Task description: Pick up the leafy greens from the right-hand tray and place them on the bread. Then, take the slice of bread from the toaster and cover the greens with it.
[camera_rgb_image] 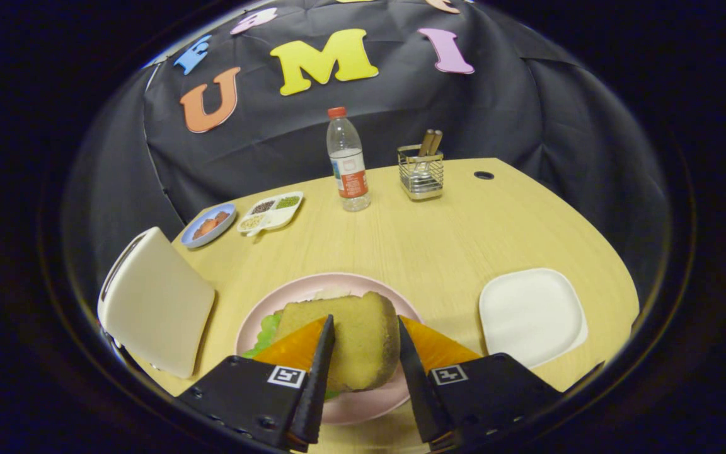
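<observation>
Gripper view: the gripper [364, 328] is clamping the slice of bread [350, 343] between both fingers, holding it over the leafy greens [266, 334] on the pink plate [312, 287].

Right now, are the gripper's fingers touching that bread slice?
Touching: in the gripper view both fingers press the sides of the bread slice above the pink plate.

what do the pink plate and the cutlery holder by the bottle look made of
Pink plate: likely matte plastic or melamine, with an even colour and soft sheen. Cutlery holder: shiny metal wire mesh, see-through and glinting. The gripper has its fingers on either side of the bread slice.
</observation>
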A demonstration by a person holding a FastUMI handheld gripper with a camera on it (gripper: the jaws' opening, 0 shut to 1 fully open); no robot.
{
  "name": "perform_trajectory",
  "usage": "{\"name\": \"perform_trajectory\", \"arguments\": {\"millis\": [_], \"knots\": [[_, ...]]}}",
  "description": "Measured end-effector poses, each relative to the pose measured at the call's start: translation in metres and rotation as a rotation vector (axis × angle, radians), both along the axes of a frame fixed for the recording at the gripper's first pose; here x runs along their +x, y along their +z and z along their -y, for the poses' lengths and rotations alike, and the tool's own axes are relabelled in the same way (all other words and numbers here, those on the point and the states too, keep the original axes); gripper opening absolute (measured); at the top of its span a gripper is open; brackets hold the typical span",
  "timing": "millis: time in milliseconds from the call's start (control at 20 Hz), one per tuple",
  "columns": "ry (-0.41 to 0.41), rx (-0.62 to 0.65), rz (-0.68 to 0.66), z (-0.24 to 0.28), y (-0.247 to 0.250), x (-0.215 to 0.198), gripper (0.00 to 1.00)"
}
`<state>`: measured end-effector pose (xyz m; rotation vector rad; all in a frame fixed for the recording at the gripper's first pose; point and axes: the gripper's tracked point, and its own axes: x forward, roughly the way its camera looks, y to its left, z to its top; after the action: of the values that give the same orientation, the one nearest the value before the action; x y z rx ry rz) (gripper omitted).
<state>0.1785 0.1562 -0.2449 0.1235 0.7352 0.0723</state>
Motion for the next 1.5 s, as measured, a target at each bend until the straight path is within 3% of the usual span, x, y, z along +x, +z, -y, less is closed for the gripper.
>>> {"name": "perform_trajectory", "arguments": {"millis": [100,200,450,600,1050,1500], "knots": [[0.012,-0.003,0.000,-0.005,0.001,-0.001,0.59],[0.018,-0.037,-0.012,-0.005,-0.003,-0.003,0.79],[0.029,-0.083,0.022,-0.003,0.001,-0.009,0.85],[0.046,-0.114,0.042,-0.006,0.005,-0.013,0.97],[0.042,-0.124,0.158,-0.011,0.046,-0.046,0.96],[0.038,-0.116,0.473,-0.018,0.153,-0.118,0.96]]}}
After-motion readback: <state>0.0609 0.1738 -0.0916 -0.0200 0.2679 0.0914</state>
